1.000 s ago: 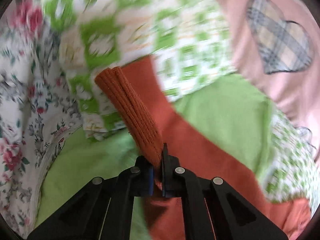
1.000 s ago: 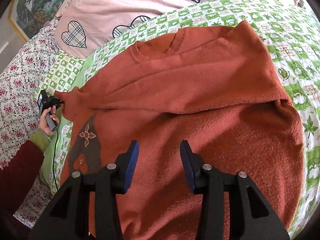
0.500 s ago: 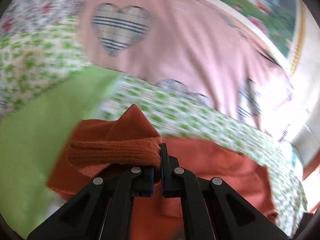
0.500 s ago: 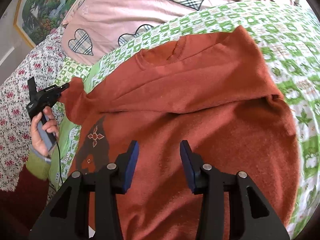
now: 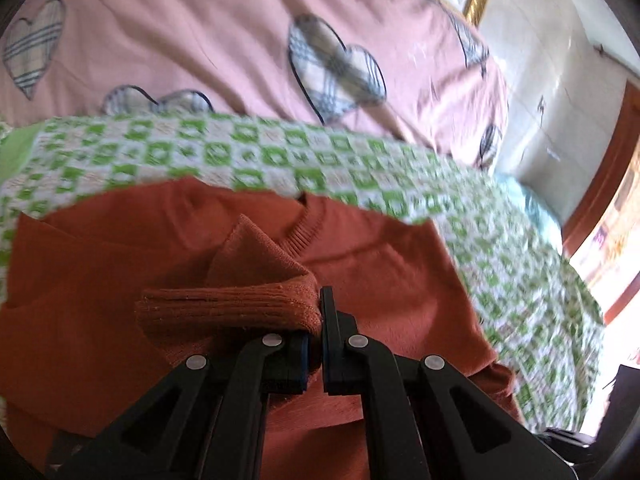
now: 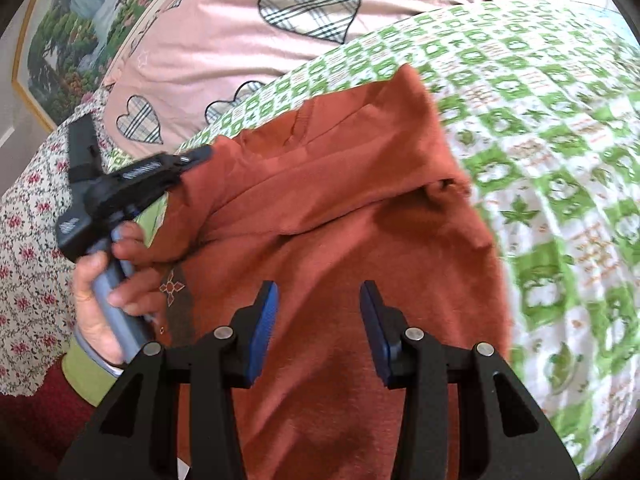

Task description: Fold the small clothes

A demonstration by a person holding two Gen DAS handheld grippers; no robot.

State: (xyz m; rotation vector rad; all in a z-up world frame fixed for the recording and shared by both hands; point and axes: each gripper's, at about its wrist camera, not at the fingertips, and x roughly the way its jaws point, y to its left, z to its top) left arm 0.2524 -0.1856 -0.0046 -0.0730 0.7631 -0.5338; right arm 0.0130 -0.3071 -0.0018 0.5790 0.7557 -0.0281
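A rust-orange sweater (image 6: 340,216) lies on a green-checked bedspread (image 6: 560,128), its right sleeve folded across the chest. My left gripper (image 5: 316,320) is shut on the ribbed cuff (image 5: 228,306) of the left sleeve and holds it above the sweater's chest (image 5: 380,272), near the neckline (image 5: 298,236). In the right wrist view the left gripper (image 6: 196,158) comes in from the left, held by a hand (image 6: 108,280), with the sleeve hanging from it. My right gripper (image 6: 318,304) is open and empty, hovering over the sweater's lower body.
A pink pillow with plaid hearts (image 6: 280,28) lies behind the sweater at the head of the bed. A floral sheet (image 6: 28,240) covers the left side. A framed picture (image 6: 68,36) hangs on the wall. A wooden door frame (image 5: 600,160) stands at the right.
My left gripper has carried the sleeve cuff from the bed's left edge inward over the sweater's chest. My right gripper has stayed open over the lower body.
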